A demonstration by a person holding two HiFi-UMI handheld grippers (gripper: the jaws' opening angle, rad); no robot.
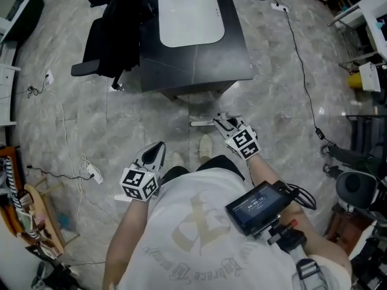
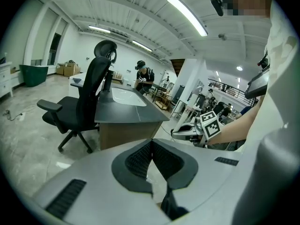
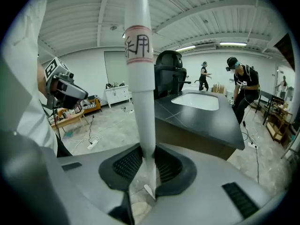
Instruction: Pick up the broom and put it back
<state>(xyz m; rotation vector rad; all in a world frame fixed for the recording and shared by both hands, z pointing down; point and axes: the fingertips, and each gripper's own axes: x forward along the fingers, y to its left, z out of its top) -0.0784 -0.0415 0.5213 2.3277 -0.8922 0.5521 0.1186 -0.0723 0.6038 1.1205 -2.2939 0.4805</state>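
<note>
The broom shows as a white handle (image 3: 139,78) with red bands and a label, standing upright through the right gripper view. My right gripper (image 3: 147,150) is shut on it, the ribbed pads pressing both sides of the pole. In the head view that right gripper (image 1: 224,122) is in front of my body, and a short stretch of the handle (image 1: 201,123) sticks out to its left. The broom's head is hidden. My left gripper (image 1: 157,147) hangs lower left, its pads (image 2: 140,159) meeting at the tips with nothing between them. The left gripper view shows the right gripper (image 2: 187,132) off to its right.
A dark desk (image 1: 199,65) with a white mat (image 1: 188,16) stands just ahead, a black office chair (image 1: 109,35) at its left. Cables and a power strip (image 1: 94,173) lie on the marble floor. Two people (image 3: 241,86) stand beyond the desk. Equipment crowds the right edge (image 1: 357,186).
</note>
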